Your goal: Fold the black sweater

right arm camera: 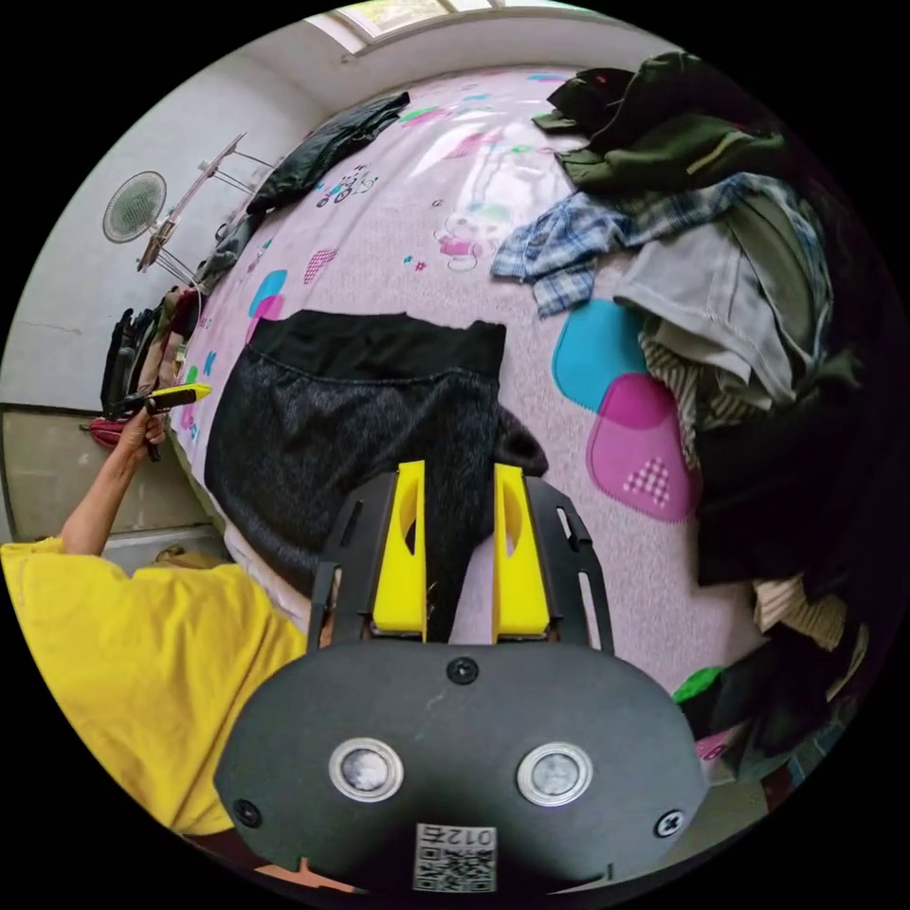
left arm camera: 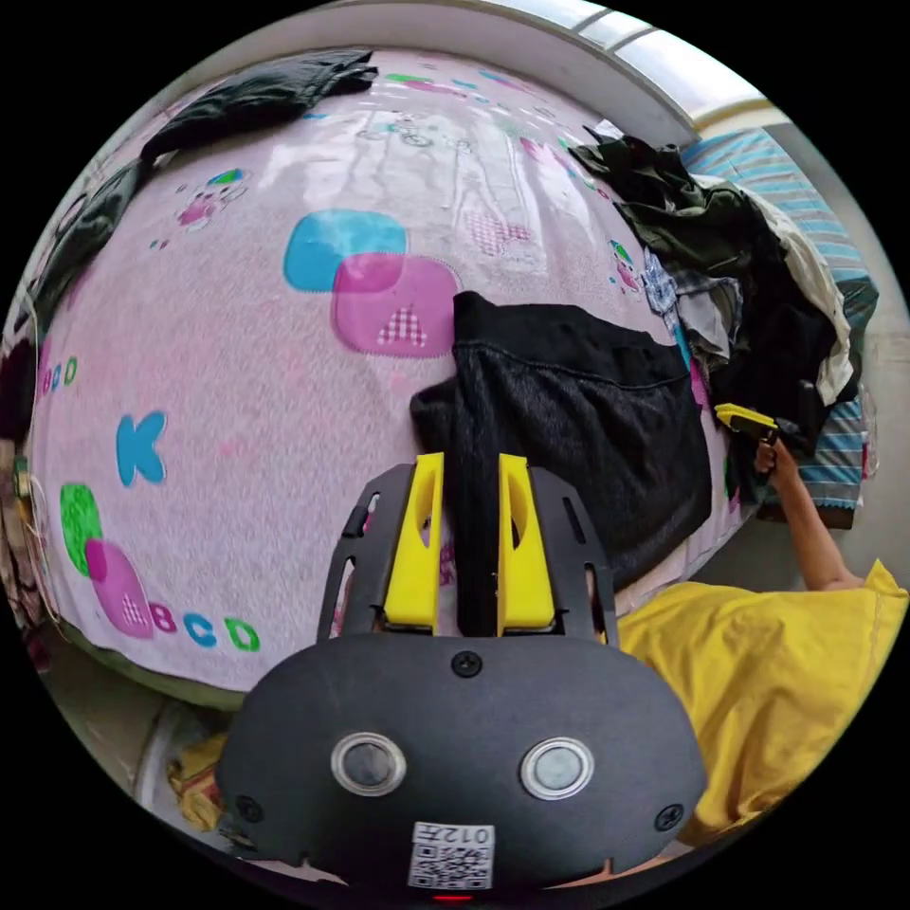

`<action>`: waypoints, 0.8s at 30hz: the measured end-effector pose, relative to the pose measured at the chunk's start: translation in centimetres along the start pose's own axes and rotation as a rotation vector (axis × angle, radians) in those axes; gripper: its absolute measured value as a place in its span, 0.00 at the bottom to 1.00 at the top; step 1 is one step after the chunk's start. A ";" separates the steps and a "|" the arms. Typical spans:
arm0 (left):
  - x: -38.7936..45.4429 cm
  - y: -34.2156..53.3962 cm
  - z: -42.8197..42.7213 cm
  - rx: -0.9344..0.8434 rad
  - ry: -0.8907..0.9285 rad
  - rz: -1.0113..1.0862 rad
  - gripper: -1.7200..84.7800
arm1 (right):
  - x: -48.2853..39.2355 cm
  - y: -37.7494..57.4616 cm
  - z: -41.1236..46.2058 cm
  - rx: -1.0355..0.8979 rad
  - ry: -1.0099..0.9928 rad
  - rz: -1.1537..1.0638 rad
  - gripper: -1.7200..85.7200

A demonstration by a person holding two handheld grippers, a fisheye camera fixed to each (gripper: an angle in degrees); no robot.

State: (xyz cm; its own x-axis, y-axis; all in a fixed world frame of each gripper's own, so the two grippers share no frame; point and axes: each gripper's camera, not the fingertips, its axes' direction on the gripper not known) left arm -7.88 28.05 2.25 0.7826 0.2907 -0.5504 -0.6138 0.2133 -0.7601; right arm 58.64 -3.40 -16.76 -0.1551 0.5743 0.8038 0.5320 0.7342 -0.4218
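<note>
Black sweater [left arm camera: 578,427] lies partly folded on the bed [left arm camera: 237,379]; both claws, left claw [left arm camera: 469,545] and right claw [right arm camera: 450,550], pinch its near corners (final folds remain).

One black sweater [left arm camera: 578,427], two tongs [left arm camera: 471,474], perhaps one clothes pile [right arm camera: 749,284].

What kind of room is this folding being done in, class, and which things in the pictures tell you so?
Most likely a bedroom in a home. The black sweater lies on a bed with a pink cartoon-print sheet, a heap of unfolded clothes is piled on it, and a standing fan sits by the wall.
</note>
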 end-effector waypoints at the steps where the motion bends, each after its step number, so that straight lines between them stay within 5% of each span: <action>1: 0.6 -1.6 0.3 -0.007 -0.029 0.022 0.11 | 0.1 -1.0 0.3 0.006 0.002 0.004 0.14; 24: 5.1 -10.2 1.9 -0.170 -0.183 0.270 0.04 | 2.1 -5.2 3.6 -0.049 -0.028 0.017 0.08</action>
State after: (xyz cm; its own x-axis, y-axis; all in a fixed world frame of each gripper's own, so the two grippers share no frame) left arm 2.17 29.19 7.82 0.5537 0.4807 -0.6799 -0.7578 -0.0475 -0.6507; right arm 52.55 -4.70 -14.36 -0.1683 0.5970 0.7844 0.5751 0.7057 -0.4138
